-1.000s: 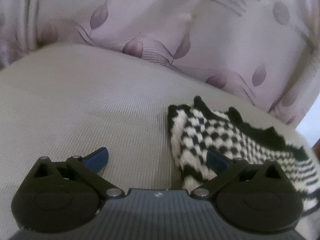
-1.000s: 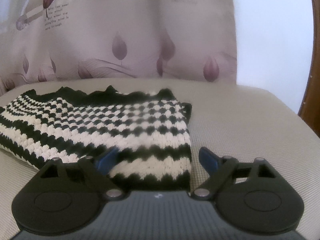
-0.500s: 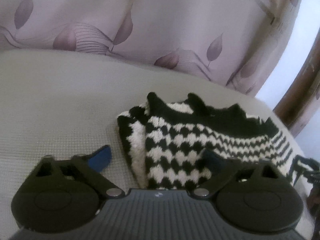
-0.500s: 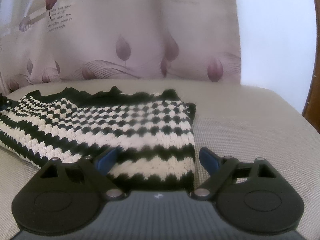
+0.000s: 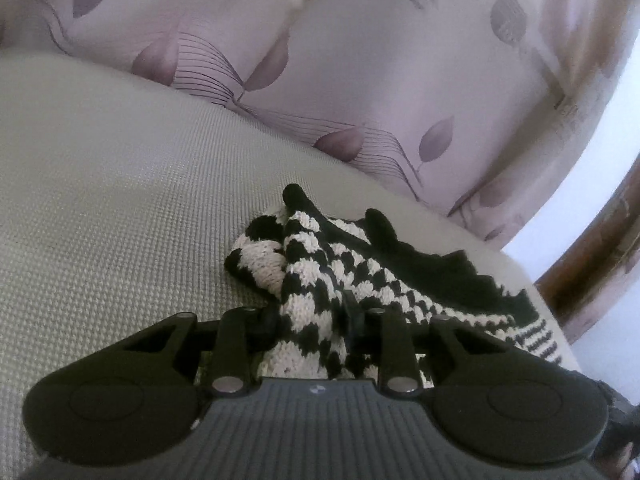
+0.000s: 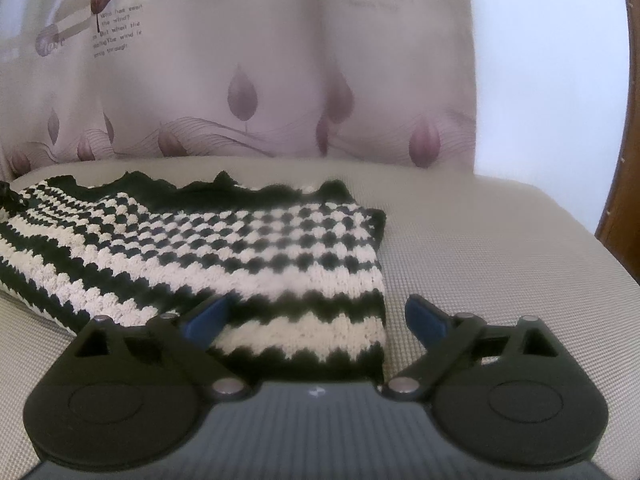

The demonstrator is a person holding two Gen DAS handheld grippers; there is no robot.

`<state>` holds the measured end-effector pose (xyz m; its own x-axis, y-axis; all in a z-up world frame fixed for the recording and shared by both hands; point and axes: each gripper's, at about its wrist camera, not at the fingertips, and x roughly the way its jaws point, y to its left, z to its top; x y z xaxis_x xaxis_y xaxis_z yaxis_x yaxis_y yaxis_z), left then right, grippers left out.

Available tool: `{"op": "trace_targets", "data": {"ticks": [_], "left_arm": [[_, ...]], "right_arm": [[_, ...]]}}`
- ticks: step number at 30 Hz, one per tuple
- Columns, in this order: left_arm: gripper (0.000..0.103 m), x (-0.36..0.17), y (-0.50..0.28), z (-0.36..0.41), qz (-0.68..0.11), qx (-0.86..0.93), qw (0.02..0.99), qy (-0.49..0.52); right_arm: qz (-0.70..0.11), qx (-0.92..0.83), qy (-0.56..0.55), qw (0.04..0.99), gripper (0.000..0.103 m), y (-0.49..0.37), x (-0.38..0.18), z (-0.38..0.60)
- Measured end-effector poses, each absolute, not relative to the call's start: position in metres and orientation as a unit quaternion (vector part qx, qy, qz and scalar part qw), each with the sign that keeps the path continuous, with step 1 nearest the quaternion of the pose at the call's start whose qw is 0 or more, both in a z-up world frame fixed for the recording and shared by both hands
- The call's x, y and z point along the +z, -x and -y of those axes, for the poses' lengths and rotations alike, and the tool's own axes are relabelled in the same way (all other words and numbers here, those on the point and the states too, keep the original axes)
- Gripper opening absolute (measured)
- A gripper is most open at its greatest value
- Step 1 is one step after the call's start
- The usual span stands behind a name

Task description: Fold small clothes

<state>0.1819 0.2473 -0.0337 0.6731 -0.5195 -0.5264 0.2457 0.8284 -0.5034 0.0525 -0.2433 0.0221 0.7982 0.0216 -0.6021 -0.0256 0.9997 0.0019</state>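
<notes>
Left tool: I have it pinching the knit top's near corner.
Right tool: I hold it spread over the top's near-right striped hem.
Cushion: under the top.

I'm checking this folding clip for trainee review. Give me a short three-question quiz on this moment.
1. True or false: the left gripper is shut on the knitted garment.
2. The right gripper has its jaws: A) open, B) shut on cloth?
3. Fill in: the garment is black and ____.

Key: 1 true; 2 A; 3 cream, in checks and stripes, lying on the beige cushion.
</notes>
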Motion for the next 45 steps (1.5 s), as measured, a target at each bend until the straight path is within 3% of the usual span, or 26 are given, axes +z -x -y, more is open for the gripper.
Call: {"op": "trace_targets", "data": {"ticks": [13, 24, 33, 40, 45], "left_arm": [[0.024, 0.013, -0.166, -0.217, -0.346, -0.134, 0.9, 0.23], [0.023, 0.059, -0.14, -0.133, -0.365, -0.155, 0.877, 0.271], [0.022, 0.039, -0.132, -0.058, -0.4, -0.192, 0.851, 0.28], [0.023, 0.024, -0.141, -0.061, -0.401, -0.217, 0.842, 0.288], [0.029, 0.017, -0.146, -0.072, -0.388, -0.265, 0.826, 0.31]], "right_arm": [[-0.3, 0.029, -0.02, 0.953, 0.102, -0.048, 0.026, 0.25], [-0.261, 0.029, -0.047, 0.964, 0.103, -0.037, 0.032, 0.259], [-0.238, 0.032, -0.071, 0.968, 0.103, -0.031, 0.034, 0.266], [-0.223, 0.046, -0.088, 0.97, 0.103, -0.026, 0.036, 0.269], [-0.197, 0.113, -0.196, 0.954, 0.103, -0.021, 0.055, 0.278]]}}
